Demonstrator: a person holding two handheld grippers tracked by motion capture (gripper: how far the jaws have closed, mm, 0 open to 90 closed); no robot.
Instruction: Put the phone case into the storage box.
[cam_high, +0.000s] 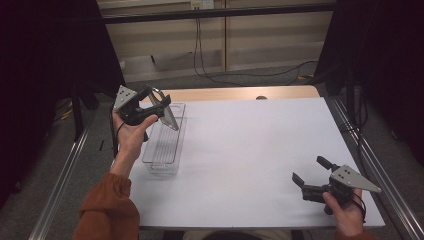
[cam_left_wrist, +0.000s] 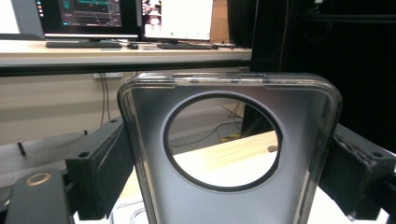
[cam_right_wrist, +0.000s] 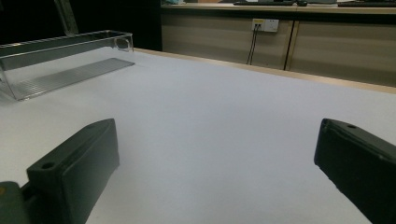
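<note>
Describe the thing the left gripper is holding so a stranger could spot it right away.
On the white table, find the clear plastic tray near its left edge. Just above it, the left gripper clamps a clear, grey-tinted phone case, the one item with a large round camera hole.

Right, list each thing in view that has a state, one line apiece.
Left gripper: shut on the phone case, raised above the tray.
Phone case: clear, clamped by its side edges, round camera hole uppermost.
Clear tray: on the table, nothing visible inside.
Right gripper: open, holding nothing, low over the table.
</note>
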